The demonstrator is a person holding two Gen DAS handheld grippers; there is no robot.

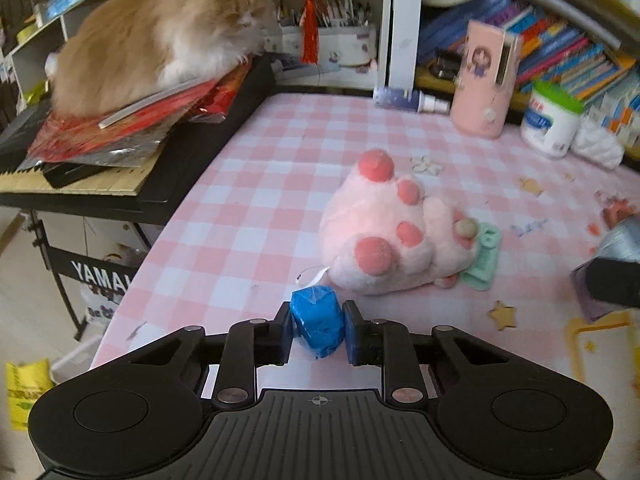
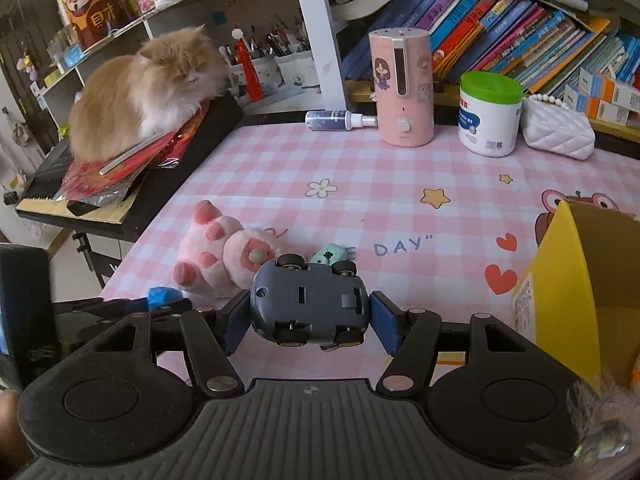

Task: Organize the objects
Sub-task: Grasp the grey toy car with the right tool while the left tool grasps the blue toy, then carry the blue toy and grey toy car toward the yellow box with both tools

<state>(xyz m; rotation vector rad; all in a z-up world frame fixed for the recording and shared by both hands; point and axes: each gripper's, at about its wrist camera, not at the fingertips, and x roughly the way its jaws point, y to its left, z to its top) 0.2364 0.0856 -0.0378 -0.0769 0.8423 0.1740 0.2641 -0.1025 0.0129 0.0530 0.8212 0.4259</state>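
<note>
L gripper [image 1: 318,330], R gripper [image 2: 308,312]: jaws clamped.

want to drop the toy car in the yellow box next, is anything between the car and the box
Nothing visible. The right gripper holds the toy car upside down, and the yellow box stands open to its right, with only bare tablecloth between them.

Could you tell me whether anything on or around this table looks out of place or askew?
A spray bottle lies on its side at the table's back edge, and a cat sits on red papers piled over the piano keyboard.
</note>
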